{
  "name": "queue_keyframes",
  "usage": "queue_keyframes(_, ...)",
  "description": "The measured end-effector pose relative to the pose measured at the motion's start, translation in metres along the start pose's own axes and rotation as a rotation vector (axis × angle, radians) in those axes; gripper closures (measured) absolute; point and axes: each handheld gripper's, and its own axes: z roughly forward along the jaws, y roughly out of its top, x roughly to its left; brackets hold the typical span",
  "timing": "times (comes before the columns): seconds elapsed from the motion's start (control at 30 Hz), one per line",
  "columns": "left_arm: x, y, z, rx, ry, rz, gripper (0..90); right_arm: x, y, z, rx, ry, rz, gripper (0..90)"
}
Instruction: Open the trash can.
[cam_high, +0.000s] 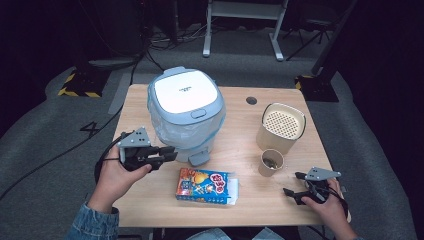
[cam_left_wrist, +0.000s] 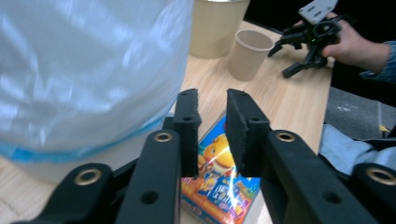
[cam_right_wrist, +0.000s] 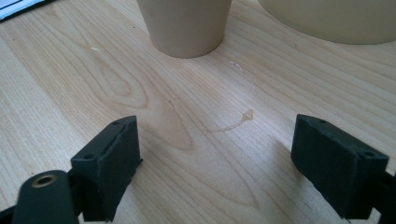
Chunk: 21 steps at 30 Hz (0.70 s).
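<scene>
A dim lab or studio: lone wooden table (cam_high: 250, 200), grey carpet, floor cables (cam_high: 60, 155), hazard-taped stand bases (cam_high: 80, 82).

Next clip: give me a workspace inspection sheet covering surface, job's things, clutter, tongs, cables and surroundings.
Surface: wooden table, a faint ring mark in the right gripper view.
Job's things: lidded bin lined with a clear bag, lid down; colourful snack box flat in front of it.
Clutter: beige container with perforated top; paper cup in front of it.
Tongs: left tongs beside the bin's front, jaws narrowly apart, nothing between them; right tongs low over the table near the cup, jaws wide open, nothing between them.
Cables: a black cable loops off the left tongs over the table edge; more on the floor.
Surroundings: grey carpet, white stand legs, hazard-striped bases, dark backdrop.
</scene>
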Motion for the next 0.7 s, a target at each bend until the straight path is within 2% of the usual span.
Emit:
queue_keyframes(0.23,0.001,0.031,-0.002,-0.025,-0.045,0.058,80.2,0.0,0.0,0.0,0.0,0.0,0.0,15.7)
queue_keyframes(0.27,0.001,0.031,-0.002,-0.025,-0.045,0.058,80.8,0.0,0.0,0.0,0.0,0.0,0.0,15.7)
queue_keyframes(0.37,0.004,0.044,0.0,-0.037,-0.029,0.108,83.2,0.0,0.0,0.0,0.0,0.0,0.0,15.7)
queue_keyframes(0.4,0.005,0.053,0.002,-0.06,-0.047,0.125,84.6,0.0,0.0,0.0,0.0,0.0,0.001,15.6)
queue_keyframes(0.47,0.006,0.057,0.003,-0.063,-0.053,0.129,84.9,0.0,0.0,0.0,0.0,0.0,0.001,15.7)
queue_keyframes(0.57,0.01,0.073,0.009,-0.072,-0.067,0.128,85.6,0.0,0.0,0.0,0.0,0.001,0.001,15.7)
queue_keyframes(0.6,0.01,0.073,0.009,-0.072,-0.067,0.128,85.8,0.0,0.0,0.0,0.0,0.0,0.0,15.7)
queue_keyframes(0.7,0.014,0.089,0.016,-0.062,-0.057,0.139,86.0,0.0,0.0,0.0,0.0,0.0,0.0,15.7)
